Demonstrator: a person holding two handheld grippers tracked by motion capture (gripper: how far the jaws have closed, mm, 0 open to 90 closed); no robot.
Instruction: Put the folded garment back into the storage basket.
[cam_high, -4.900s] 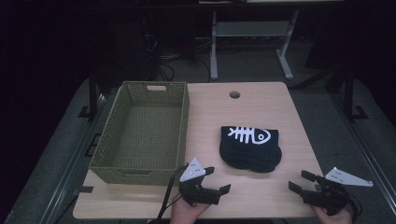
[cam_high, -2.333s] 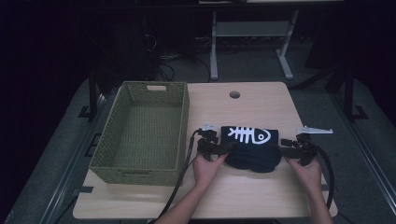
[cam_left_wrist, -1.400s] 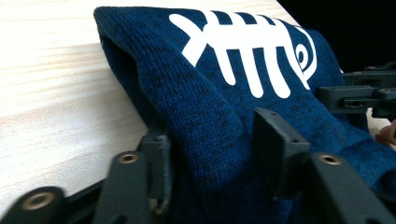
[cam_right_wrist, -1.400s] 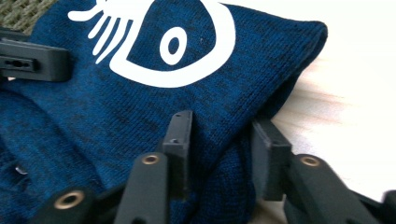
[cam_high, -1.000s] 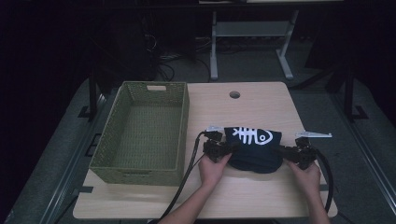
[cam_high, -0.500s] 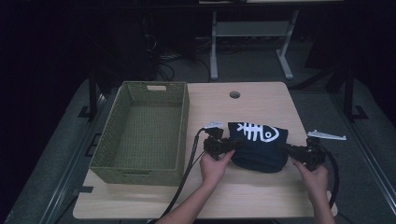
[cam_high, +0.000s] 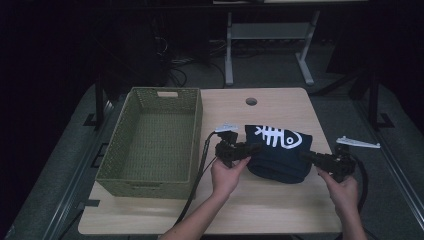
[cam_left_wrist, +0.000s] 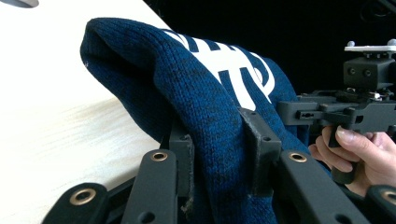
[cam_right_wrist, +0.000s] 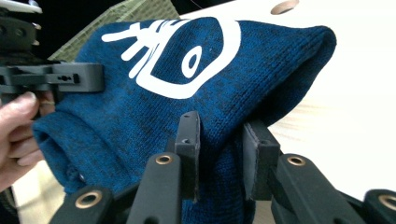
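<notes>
Knitted navy sweater (cam_high: 277, 152), just right of the wicker basket (cam_high: 150, 145), hangs clamped between left gripper (cam_high: 247, 149) and right gripper (cam_high: 309, 157), presumably so both ends lift evenly.

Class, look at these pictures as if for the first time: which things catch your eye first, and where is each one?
First comes the dark blue knitted garment with its white fish-skeleton print, at the middle right of the table. The left tongs pinch its left edge and the right tongs its right edge, each shut on a fold of the knit. To its left stands an empty green woven basket.
</notes>
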